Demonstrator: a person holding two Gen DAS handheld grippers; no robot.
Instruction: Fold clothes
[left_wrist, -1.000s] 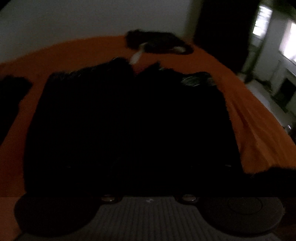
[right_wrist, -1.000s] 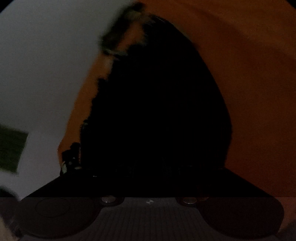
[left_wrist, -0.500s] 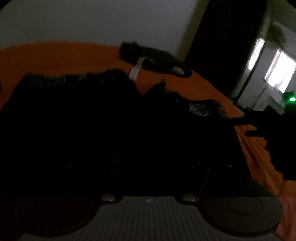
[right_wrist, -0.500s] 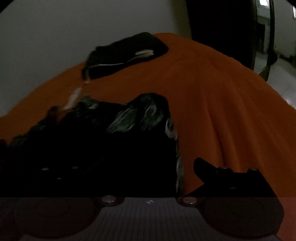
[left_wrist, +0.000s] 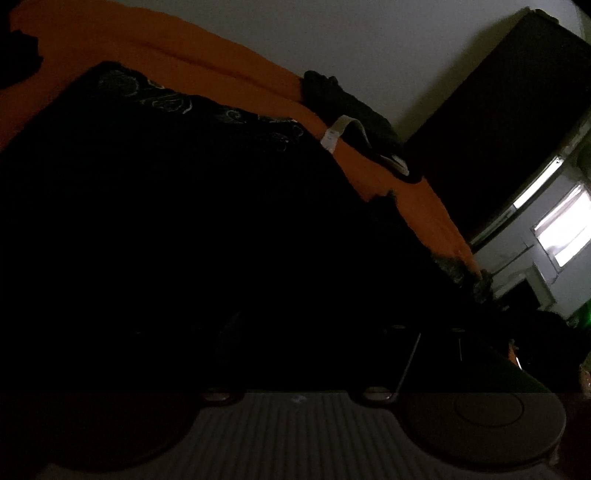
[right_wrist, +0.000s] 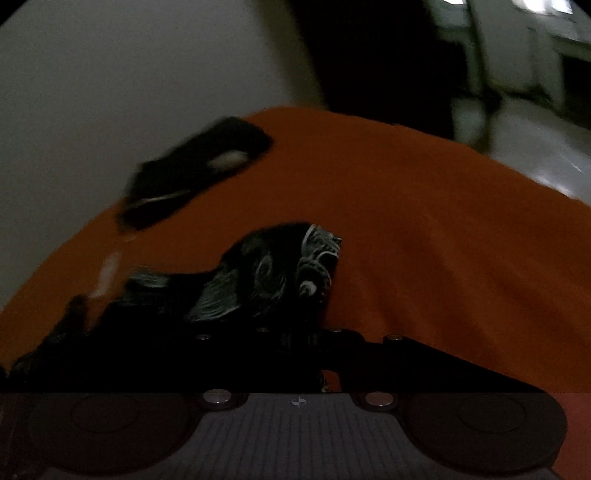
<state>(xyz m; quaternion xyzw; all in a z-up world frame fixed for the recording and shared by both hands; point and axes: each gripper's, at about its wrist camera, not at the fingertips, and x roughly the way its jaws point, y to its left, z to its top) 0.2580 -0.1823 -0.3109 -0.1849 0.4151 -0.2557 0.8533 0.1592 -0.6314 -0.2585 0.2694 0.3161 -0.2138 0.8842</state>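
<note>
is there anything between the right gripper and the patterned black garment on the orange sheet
Nothing visible. The right gripper is closing right at the patterned black garment; whether cloth is already pinched is too dark to tell. The other dark garment lies farther back, apart.

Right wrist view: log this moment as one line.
right hand-held gripper: closing on patterned black garment | surface: orange bedsheet | second dark garment: beyond, untouched

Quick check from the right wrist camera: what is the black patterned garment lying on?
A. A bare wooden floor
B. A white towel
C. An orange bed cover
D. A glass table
C. The black patterned garment lies on the orange bed cover, which spreads around it and runs back to the pale wall.
</note>
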